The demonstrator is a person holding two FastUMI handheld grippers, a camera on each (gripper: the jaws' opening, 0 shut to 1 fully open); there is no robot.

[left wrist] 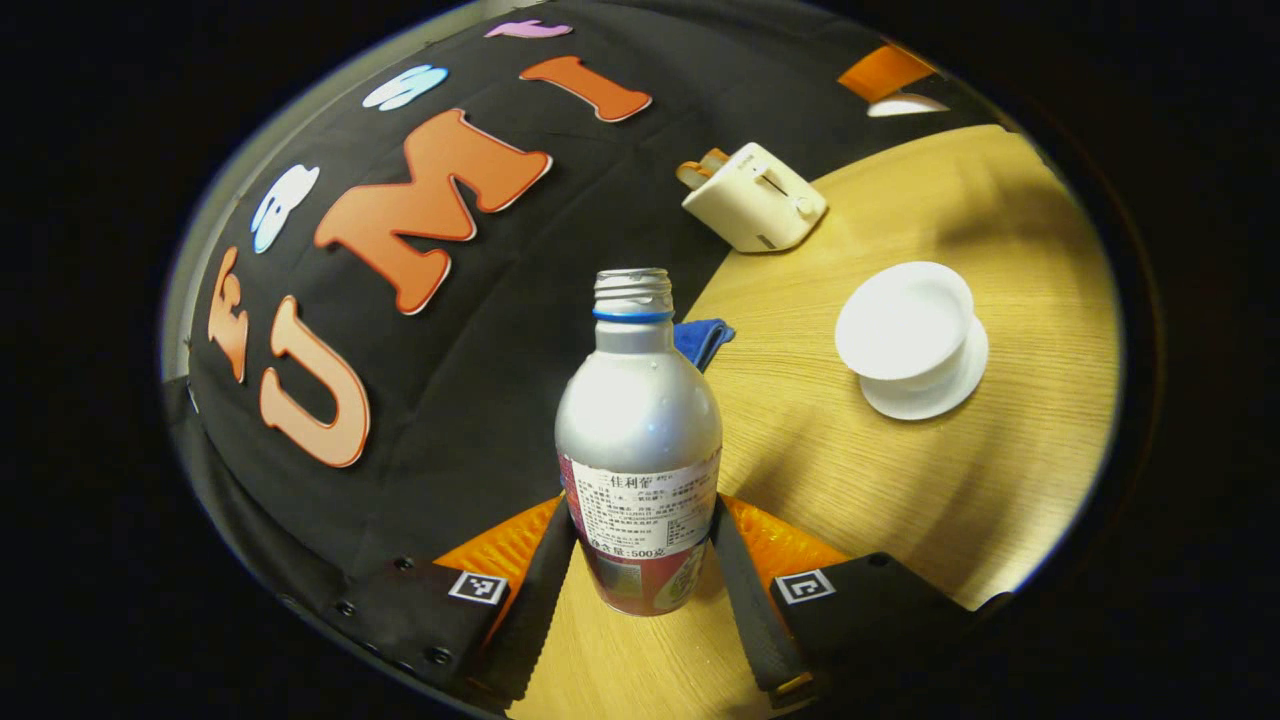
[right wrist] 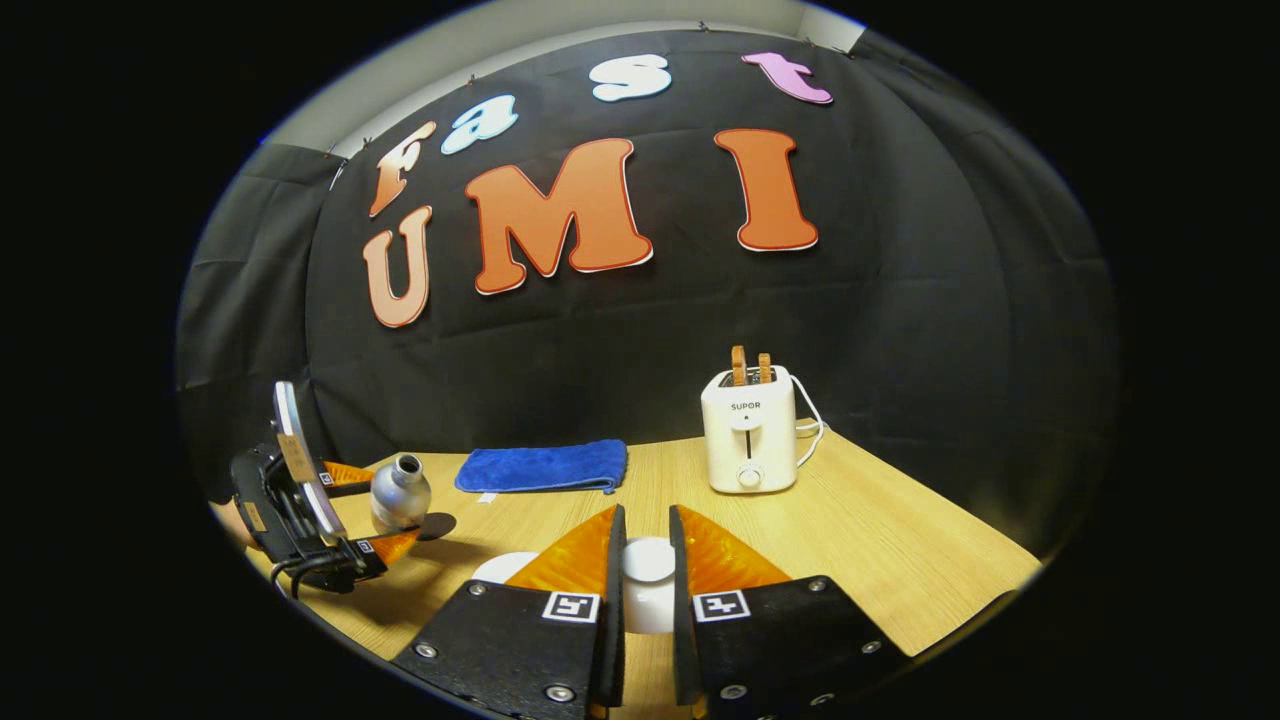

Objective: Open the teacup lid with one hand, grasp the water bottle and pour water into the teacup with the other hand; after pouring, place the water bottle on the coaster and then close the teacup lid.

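Water bottle [left wrist: 638,440], uncapped, sat clamped between both fingers of the left gripper [left wrist: 640,560], tilted above the wooden table [left wrist: 900,500]. Rightward, the open teacup [left wrist: 905,325] rested on its saucer [left wrist: 935,395]. The right gripper [right wrist: 646,575] pinched the white lid [right wrist: 648,560].

I count one water bottle [left wrist: 638,440], one teacup [left wrist: 905,325] on one saucer [left wrist: 935,395], one toaster [right wrist: 749,428] — two toast slices [right wrist: 750,365] — one blue cloth [right wrist: 543,466], two grippers.
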